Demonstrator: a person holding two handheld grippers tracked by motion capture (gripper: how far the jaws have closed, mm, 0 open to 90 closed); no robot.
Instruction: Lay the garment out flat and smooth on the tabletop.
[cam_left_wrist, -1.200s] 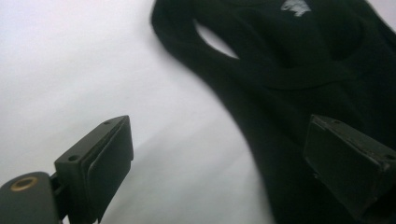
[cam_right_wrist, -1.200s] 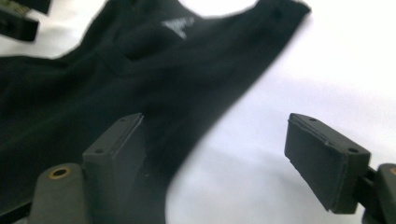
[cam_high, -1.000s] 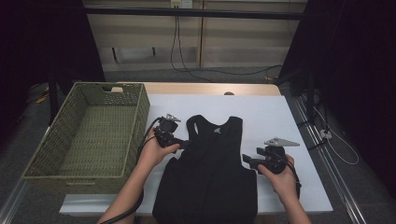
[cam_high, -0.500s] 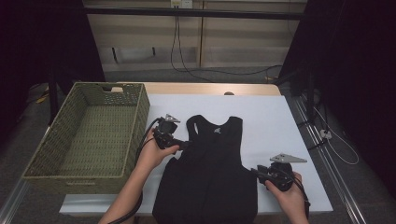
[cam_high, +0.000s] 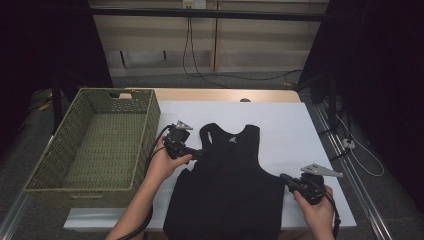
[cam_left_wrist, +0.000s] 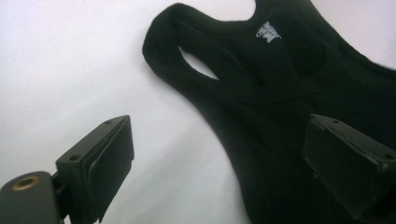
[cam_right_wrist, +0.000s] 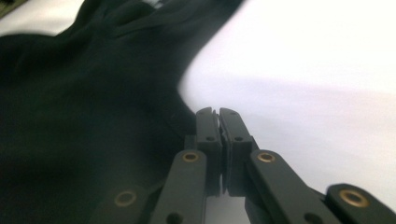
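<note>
The black vest (cam_high: 227, 192) lies flat at the centre of the white table (cam_high: 285, 125), neck toward 12 o'clock. The woven basket (cam_high: 47, 165) stands at 9 o'clock from the vest, just beside it; its interior holds no visible contents. The left hand-held gripper (cam_high: 199, 153) sits at the vest's 10 o'clock shoulder, jaws apart, one over fabric, one over bare table. The right hand-held gripper (cam_high: 286, 178) is at the vest's 4 o'clock edge; its jaws have just been closing and now meet, touching the fabric edge; a pinch cannot be confirmed.

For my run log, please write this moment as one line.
left gripper: open beside black tank top | right gripper: just closed at its edge, hold unclear | basket: empty
</note>
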